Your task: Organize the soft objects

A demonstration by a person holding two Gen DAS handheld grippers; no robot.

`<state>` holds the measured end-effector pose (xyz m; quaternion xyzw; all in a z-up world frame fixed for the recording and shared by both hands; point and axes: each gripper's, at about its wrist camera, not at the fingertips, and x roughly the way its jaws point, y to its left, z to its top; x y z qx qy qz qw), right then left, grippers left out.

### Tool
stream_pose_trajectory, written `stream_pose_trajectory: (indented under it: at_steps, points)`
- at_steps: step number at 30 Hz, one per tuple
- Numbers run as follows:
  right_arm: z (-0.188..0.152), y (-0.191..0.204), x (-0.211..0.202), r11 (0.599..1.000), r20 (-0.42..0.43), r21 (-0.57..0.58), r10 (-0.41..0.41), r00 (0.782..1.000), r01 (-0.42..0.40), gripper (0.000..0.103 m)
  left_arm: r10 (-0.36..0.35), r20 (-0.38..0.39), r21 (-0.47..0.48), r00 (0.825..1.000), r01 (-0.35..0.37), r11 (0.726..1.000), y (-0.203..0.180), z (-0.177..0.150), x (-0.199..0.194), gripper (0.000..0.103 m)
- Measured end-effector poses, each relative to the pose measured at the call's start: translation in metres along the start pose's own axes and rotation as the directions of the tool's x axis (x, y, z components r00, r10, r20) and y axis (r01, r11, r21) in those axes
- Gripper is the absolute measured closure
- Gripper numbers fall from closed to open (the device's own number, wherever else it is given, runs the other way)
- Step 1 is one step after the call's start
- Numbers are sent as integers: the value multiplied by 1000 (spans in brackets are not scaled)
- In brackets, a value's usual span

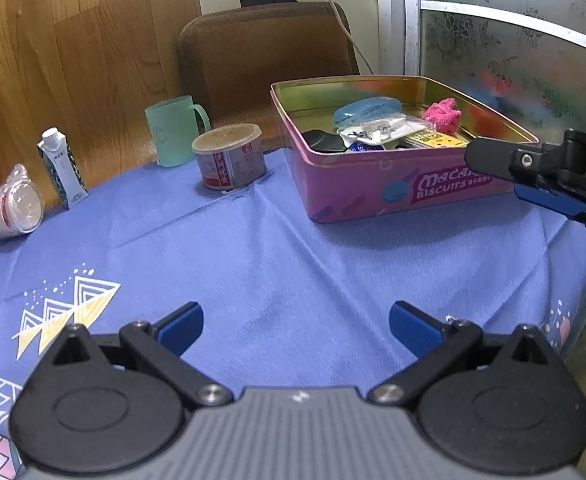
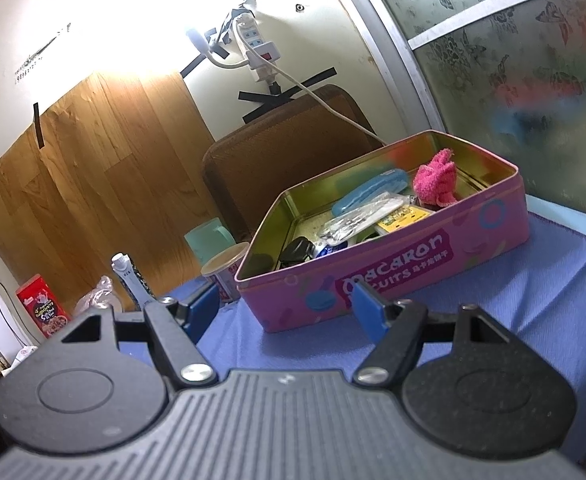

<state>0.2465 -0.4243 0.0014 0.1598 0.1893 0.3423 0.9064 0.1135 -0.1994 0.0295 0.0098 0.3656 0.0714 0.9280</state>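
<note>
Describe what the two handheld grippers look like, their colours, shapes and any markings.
Both match. The left gripper has a grey ribbed body with a small white mark at its front edge, two round black housings with triangular cut-outs, black link arms on silver screws, and flat blue pads on black fingers. The right gripper shows the same build. No cables or sleeves show.

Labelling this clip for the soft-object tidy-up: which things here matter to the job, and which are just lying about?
Job: pink fluffy cloth, biscuit tin, left gripper, right gripper.
Lying about: green mug, lidded can, carton, plastic cup.
</note>
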Motion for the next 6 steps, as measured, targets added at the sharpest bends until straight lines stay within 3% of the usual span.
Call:
stream_pose_trajectory:
  at_steps: [6]
  points:
    - [0, -2, 3, 1000, -12, 0, -2, 1000, 2, 28, -67, 28, -2, 997, 67, 998, -1, -1, -1, 0]
